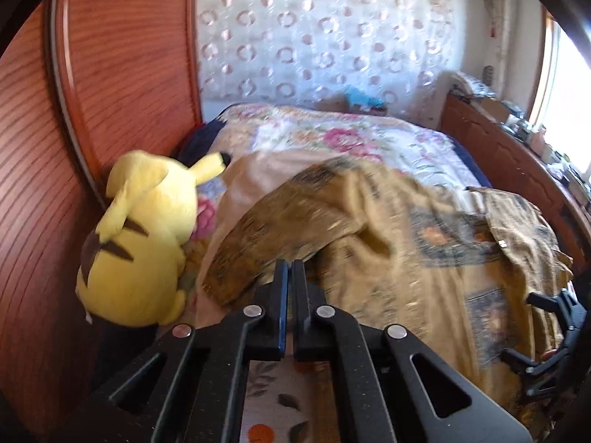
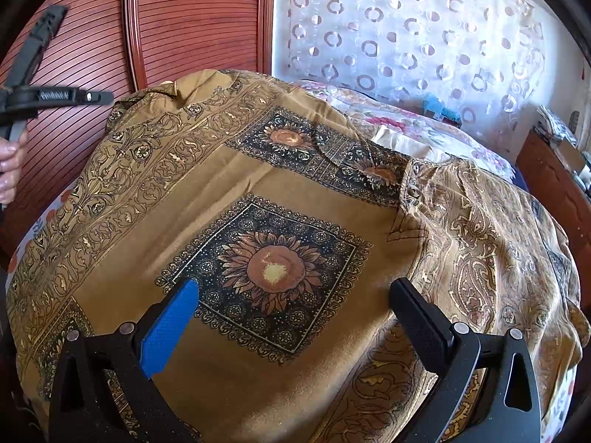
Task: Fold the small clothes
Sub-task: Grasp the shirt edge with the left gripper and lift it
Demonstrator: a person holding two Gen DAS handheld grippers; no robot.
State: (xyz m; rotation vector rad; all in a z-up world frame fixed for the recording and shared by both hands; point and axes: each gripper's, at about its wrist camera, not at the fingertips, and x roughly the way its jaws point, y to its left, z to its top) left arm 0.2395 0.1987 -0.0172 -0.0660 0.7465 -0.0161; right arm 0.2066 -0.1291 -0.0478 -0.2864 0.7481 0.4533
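A brown-gold shirt (image 2: 221, 199) with sunflower squares and a scroll border lies spread over the bed. My right gripper (image 2: 295, 288) is open and empty, hovering just above the big sunflower print (image 2: 275, 269). My left gripper (image 1: 291, 264) is shut on the shirt's left edge (image 1: 258, 243) and lifts it, so the cloth is raised and blurred. The shirt's collar and buttons (image 2: 413, 184) show at the right. The left gripper's body (image 2: 44, 92) and the hand holding it appear at the far left of the right wrist view. The right gripper (image 1: 554, 332) shows at the right edge of the left wrist view.
A yellow Pikachu plush (image 1: 144, 240) lies by the red wooden headboard (image 1: 110, 74). A floral bedspread (image 1: 332, 136) covers the bed. A patterned curtain (image 2: 406, 37) hangs behind. A cluttered wooden sideboard (image 1: 517, 147) stands at the right near a window.
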